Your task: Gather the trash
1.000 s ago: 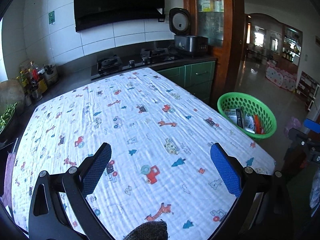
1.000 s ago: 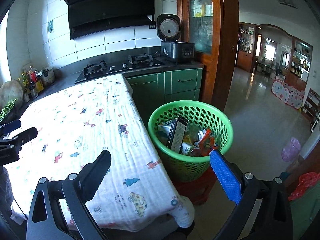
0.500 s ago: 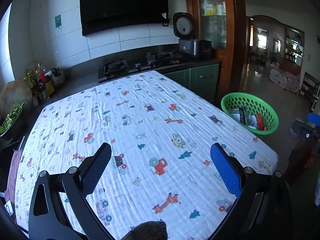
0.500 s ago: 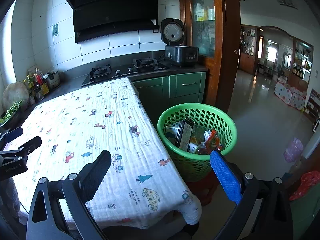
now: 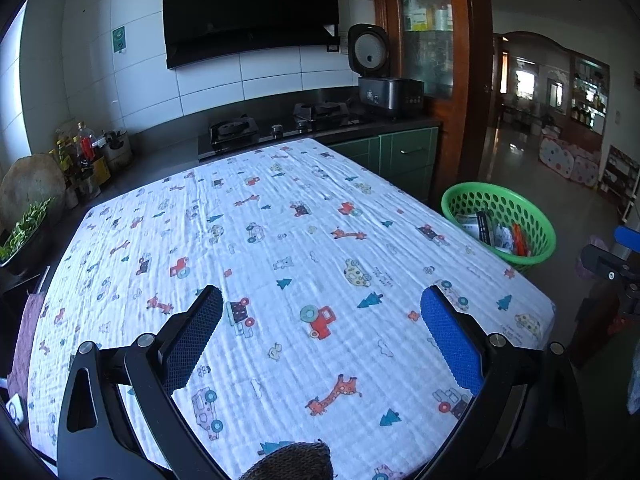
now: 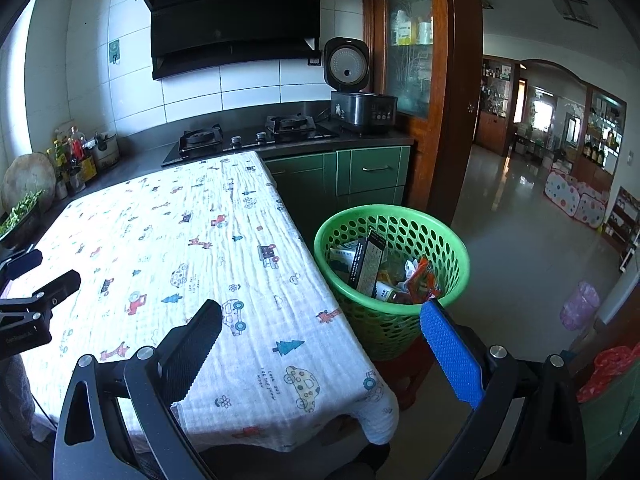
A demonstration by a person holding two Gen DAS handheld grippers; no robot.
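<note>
— Both of my grippers, left gripper (image 5: pixel 320 304) and right gripper (image 6: pixel 320 312), gape wide, holding nothing, pulled back since a second ago

— Trash?

— All in the green basket (image 6: pixel 456 252) at two o'clock; cloth-covered table (image 5: pixel 280 240) bare, looks finished

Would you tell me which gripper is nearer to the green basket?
Right. The right gripper hangs just short of the green basket; the left gripper is over the table's middle, farther off.

Daylight is pouring in from nine o'clock, washing out the white cartoon-printed bench cloth (image 6: pixel 168 264); the glossy tiled floor (image 6: pixel 516 200) is glaring, and fisheye edges are bending darkly.
</note>
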